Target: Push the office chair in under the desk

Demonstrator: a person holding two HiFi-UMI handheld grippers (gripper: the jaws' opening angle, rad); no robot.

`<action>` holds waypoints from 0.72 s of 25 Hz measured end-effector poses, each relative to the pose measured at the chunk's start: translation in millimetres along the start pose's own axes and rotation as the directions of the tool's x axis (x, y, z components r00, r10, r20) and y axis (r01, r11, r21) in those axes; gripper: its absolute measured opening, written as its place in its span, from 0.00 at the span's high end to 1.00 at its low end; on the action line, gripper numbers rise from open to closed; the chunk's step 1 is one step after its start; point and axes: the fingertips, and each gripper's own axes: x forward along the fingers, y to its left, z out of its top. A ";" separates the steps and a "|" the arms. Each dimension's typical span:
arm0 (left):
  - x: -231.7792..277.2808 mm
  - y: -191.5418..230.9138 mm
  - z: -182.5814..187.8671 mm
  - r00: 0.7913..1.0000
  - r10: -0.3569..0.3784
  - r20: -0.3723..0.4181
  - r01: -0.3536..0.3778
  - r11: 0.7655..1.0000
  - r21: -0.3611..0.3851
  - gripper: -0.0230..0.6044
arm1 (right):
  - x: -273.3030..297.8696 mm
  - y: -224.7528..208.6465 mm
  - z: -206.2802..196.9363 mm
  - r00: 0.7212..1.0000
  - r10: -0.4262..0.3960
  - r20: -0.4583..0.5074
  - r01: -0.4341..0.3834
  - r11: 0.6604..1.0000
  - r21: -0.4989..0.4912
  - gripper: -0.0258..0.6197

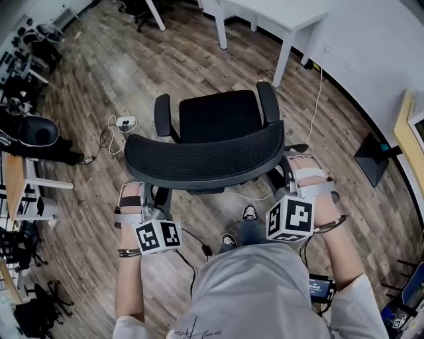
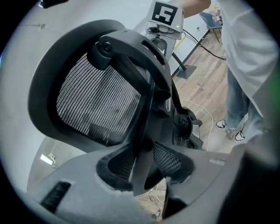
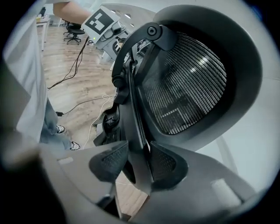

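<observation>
Office chair (image 1: 218,119) stands at the centre of the head view, well apart from the white desk (image 1: 281,20) at 12 to 1 o'clock. Its seat faces 12 o'clock, toward the desk, and its mesh backrest (image 1: 205,160) is turned to the person at 6 o'clock. The backrest's long axis runs from 9 to 3 o'clock, with an armrest (image 1: 162,116) on either side of the seat.

The head view hides both sets of jaws behind the backrest's lower corners; only the gripper views show them. The left gripper (image 2: 142,164) has its pads drawn in narrow against a dark rear strut (image 2: 146,109) of the chair, holding it. The right gripper (image 3: 138,164) stands wide, with the matching strut between its pads and a dark slit on one side. Each gripper view also catches the other gripper's marker cube (image 2: 166,14) at 12 o'clock, and the person's shoes (image 3: 65,138) on the wood floor (image 1: 99,66).

A power strip (image 1: 124,122) with looped cords lies at 10 o'clock of the chair. A white cable (image 1: 317,106) trails past the desk leg (image 1: 283,59) at 2 o'clock toward the chair's base.
</observation>
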 end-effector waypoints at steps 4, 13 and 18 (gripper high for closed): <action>7.5 -3.2 -6.2 0.998 -0.053 -0.029 0.054 0.998 0.031 0.64 | 2.8 -1.6 4.8 1.000 0.020 0.024 -0.020 1.000 0.006 0.70; 17.1 1.9 -4.4 0.997 -0.056 -0.046 0.057 0.998 0.019 0.66 | 5.4 -6.4 3.6 0.996 0.054 0.066 -0.055 0.998 0.021 0.70; 22.4 2.8 1.4 0.998 -0.045 -0.047 0.045 0.999 0.005 0.65 | 7.0 -12.3 -2.8 0.994 0.056 0.092 -0.062 0.996 0.060 0.70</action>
